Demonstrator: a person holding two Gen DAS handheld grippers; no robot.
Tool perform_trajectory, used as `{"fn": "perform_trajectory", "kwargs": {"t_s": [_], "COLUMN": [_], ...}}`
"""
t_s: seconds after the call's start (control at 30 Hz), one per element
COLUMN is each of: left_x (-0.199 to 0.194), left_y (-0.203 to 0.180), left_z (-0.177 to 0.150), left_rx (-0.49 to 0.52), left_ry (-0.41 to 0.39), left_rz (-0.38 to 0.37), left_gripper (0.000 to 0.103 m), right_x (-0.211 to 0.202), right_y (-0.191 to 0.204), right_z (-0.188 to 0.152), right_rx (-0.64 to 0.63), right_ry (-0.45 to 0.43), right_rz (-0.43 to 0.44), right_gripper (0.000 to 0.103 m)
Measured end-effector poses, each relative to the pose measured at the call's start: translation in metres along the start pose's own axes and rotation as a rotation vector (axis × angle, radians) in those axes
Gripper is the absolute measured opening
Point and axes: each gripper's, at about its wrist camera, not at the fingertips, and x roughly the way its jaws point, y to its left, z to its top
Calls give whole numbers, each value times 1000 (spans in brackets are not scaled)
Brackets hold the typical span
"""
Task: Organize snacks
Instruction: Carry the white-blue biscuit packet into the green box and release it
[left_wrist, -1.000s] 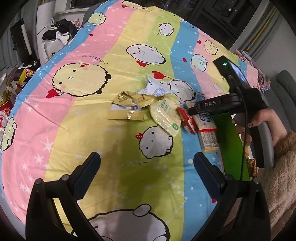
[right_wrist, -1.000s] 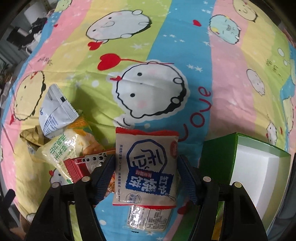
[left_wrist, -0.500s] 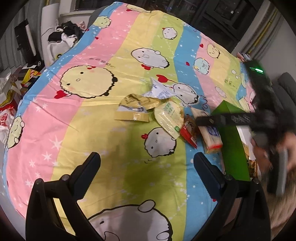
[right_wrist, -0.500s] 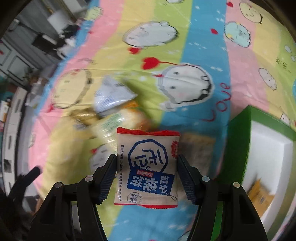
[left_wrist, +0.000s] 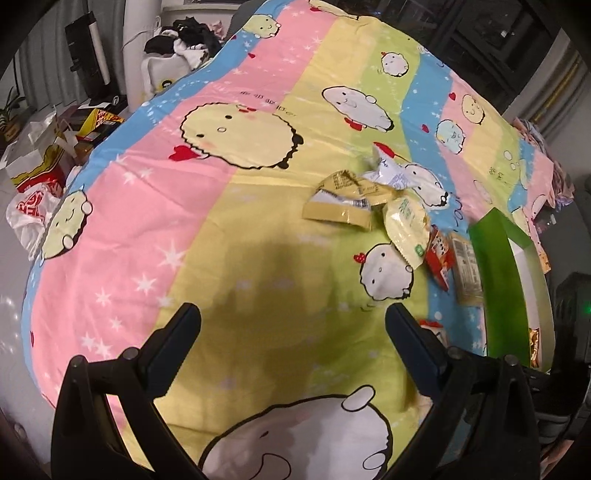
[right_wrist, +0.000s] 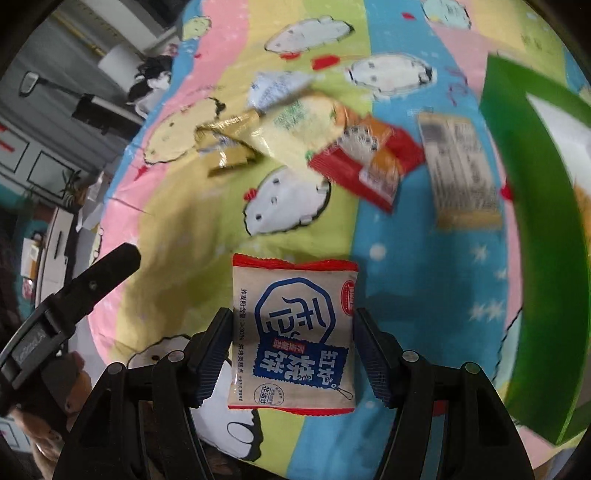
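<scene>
A beige snack pack (right_wrist: 291, 334) with a red strip at the top and bottom is held in the right claw (right_wrist: 291, 339). It is squeezed by its 2 side edges between the 2 fingers (right_wrist: 210, 347). The pack is a bit taller than it is wide, and its long side runs along the fingers, pointing away from the camera. A blue badge and a dark blue label with white writing are printed on it, and the writing is seen upside down. The pack is held up above the bed (right_wrist: 177, 206), over the blue stripe of the cartoon sheet.

The left claw (left_wrist: 291, 343) is spread wide open with nothing in it, above the yellow stripe near the close edge of the bed.

A small pile of snacks is seen on the bed past the held pack: a white pack (left_wrist: 388, 173), gold packs (left_wrist: 340, 206), a pale green pack (left_wrist: 406, 229), a red pack (left_wrist: 437, 258) and a long tan pack (left_wrist: 467, 269). The tan pack is laid just beside a green box (left_wrist: 498, 280) with a white inside. The box is set near the right edge of the bed. Some packs are seen inside it, but they are too blurred to tell apart.
</scene>
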Motion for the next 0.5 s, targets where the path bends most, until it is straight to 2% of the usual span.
{"fn": "perform_trajectory", "kwargs": {"t_s": [0.17, 0.33, 0.37, 0.4, 0.5], "left_x": [-1, 7, 11, 15, 29], "left_y": [-7, -29, -35, -43, -62], "left_z": [-5, -16, -21, -26, -37], "left_rx": [13, 48, 62, 81, 119], "left_ry": [15, 78, 100, 124, 178], "left_rz": [-19, -120, -143, -161, -181], "left_gripper": [96, 71, 65, 58, 47], "right_x": [-15, -44, -45, -43, -30], "right_y": [-2, -11, -13, -16, -23], "right_z": [1, -8, -9, -10, -12], "right_rx": [38, 68, 74, 79, 110], "right_ry": [-51, -166, -174, -176, -133], "right_rz": [27, 41, 40, 47, 94], "right_gripper": [71, 71, 67, 56, 50]}}
